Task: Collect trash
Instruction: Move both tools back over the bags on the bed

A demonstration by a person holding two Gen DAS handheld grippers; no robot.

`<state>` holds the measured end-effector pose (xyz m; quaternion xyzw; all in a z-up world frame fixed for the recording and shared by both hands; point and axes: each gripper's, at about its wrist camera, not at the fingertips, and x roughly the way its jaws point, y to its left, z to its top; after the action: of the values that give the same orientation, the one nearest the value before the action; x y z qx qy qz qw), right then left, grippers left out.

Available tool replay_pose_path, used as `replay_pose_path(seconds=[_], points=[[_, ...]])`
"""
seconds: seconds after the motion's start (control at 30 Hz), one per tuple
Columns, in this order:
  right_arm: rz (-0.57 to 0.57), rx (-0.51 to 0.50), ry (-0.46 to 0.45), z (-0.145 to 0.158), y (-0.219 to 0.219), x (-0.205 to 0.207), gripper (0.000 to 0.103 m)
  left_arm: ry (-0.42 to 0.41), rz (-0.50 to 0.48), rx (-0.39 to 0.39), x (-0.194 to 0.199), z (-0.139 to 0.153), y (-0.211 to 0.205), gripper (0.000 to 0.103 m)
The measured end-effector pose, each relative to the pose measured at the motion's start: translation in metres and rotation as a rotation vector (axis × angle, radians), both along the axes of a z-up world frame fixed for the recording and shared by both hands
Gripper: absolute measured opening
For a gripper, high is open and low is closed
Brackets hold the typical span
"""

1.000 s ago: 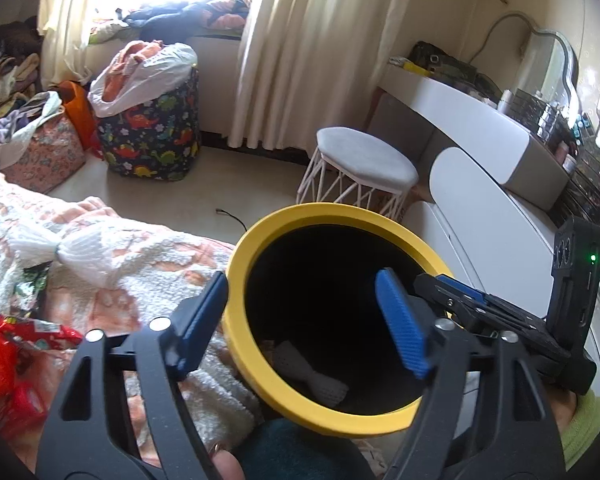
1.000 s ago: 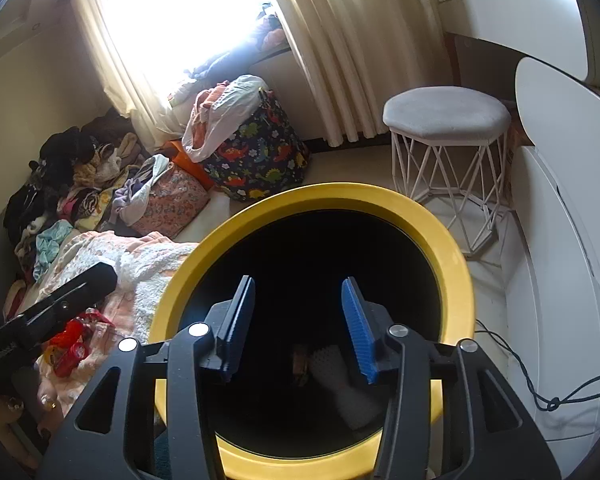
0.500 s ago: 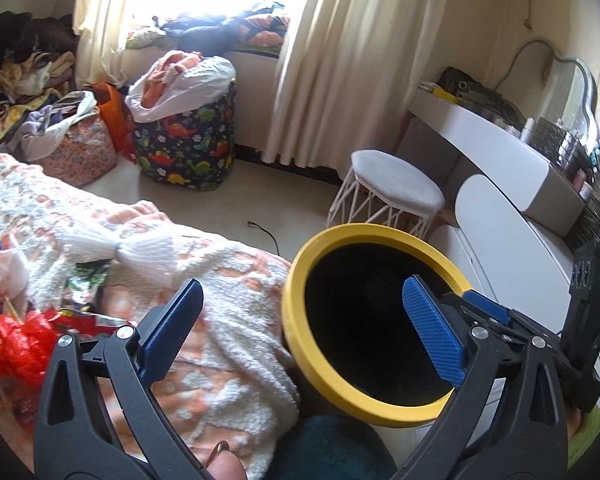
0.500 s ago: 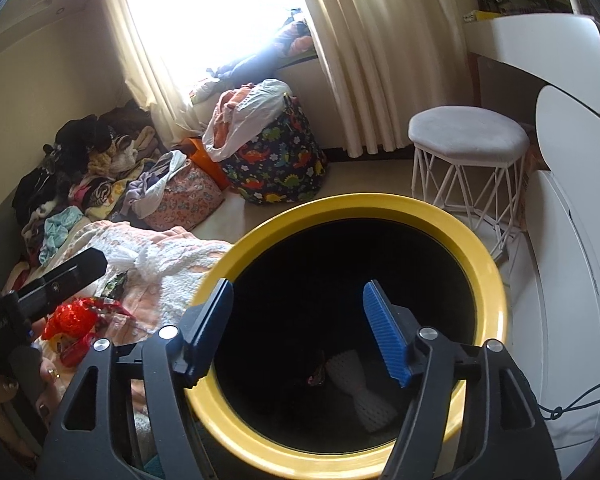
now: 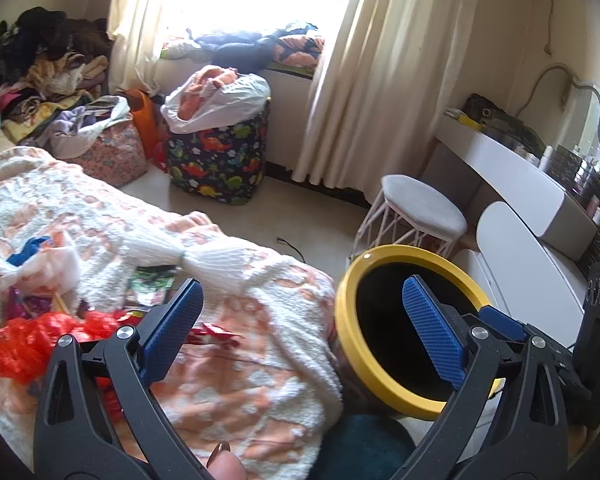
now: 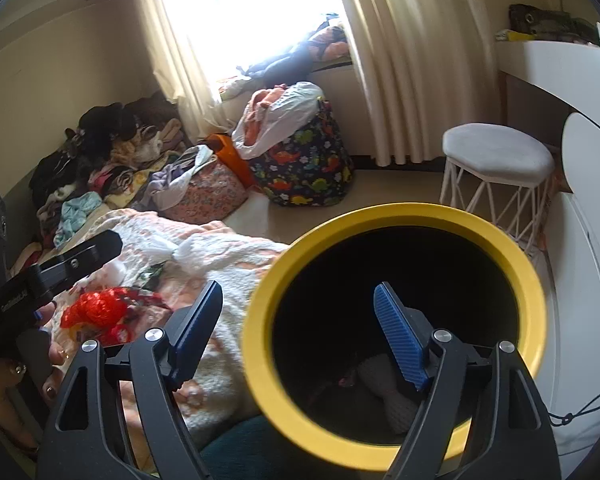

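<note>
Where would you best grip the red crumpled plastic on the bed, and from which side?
Probably the raised, bunched middle of the red plastic, from above: it lies flat on the blanket, so only its puffed folds give the open left gripper something to pinch.

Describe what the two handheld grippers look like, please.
Both the left gripper and the right gripper have black plastic frames with triangular cut-outs, silver pivot screws and blue ribbed pads. Seen from the right wrist, the left one's black body carries small white lettering, too small to read. No cables show on either.
</note>
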<state>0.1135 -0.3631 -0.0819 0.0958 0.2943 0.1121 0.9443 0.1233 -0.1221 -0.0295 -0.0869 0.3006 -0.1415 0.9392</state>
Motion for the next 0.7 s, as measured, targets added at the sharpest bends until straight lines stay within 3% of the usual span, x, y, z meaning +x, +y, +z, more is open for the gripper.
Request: replay_pose_path(seconds=[0.7], points=[[0.255,-0.059,-0.016,0.014,0.109,0.000,0.077,-0.018,0.194,-0.056,-0.007,0.002,0.094,0.092]])
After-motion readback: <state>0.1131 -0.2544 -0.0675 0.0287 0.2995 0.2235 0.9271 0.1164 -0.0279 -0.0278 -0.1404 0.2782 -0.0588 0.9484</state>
